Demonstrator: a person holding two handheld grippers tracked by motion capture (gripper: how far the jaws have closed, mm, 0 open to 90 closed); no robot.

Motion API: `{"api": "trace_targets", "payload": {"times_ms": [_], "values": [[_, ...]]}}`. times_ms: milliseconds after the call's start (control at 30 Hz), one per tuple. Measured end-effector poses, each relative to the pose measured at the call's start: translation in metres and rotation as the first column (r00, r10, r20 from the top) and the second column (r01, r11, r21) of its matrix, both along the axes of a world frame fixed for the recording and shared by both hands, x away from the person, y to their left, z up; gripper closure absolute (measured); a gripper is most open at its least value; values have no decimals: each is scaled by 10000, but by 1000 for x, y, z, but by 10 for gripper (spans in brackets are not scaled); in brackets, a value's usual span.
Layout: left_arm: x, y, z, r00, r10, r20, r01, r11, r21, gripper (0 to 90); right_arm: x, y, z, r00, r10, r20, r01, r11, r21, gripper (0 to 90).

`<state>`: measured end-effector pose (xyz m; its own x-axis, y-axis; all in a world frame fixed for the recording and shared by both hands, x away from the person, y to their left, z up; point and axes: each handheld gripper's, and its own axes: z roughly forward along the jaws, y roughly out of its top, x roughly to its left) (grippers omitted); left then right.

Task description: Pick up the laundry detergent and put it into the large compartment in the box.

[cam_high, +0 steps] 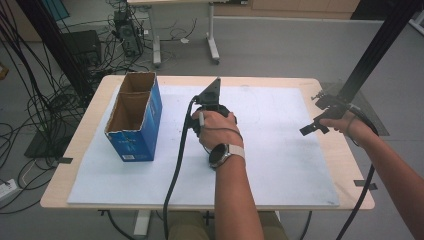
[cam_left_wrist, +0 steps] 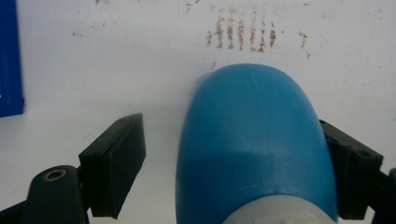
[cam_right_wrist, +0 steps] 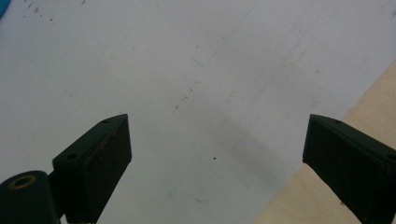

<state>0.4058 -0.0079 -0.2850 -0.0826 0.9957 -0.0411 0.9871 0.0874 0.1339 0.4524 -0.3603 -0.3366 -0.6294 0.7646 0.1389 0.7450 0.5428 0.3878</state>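
Left gripper (cam_left_wrist: 224, 168): over the middle of the worktop, pointed down, its fingers (cam_left_wrist: 114, 163) set either side of a blue bottle (cam_left_wrist: 254, 140). The right-hand finger lies against the bottle's side; the left-hand one stands off it with a clear gap. Released, then, not yet grasping.
Bottle: lying on the white sheet (cam_left_wrist: 140, 56), white cap end toward the camera, rounded base pointing away. In the high view it is hidden under the left hand (cam_high: 216, 126).
Grip advice: the bottle sits off centre between the fingers, so closing now would likely shove it sideways. Better to shift the gripper a touch toward the touching side, then close squarely on the body, above the cap.
Surface: smooth rounded plastic, probably slippery; a firm squeeze before lifting seems wise.
Right gripper (cam_right_wrist: 215, 154): held at the right edge of the worktop (cam_high: 345, 165), fingers wide apart, nothing between them.
Box (cam_high: 134, 117): far left, open top, a likely place for the bottle; lift high enough to clear its rim.
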Motion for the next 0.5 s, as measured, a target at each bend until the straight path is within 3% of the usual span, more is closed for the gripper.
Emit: {"api": "trace_targets", "payload": {"times_ms": [233, 500], "values": [[2, 0, 0, 9998, -100, -165, 97, 9998, -190, 241, 0, -1, -1, 10000, -40, -31, 40, 10000, 2, 78], [5, -5, -2, 9988, -274, -404, 260, 9991, -347, 363, 0, -3, -2, 10000, -50, -38, 50, 10000, -3, 77]]}}
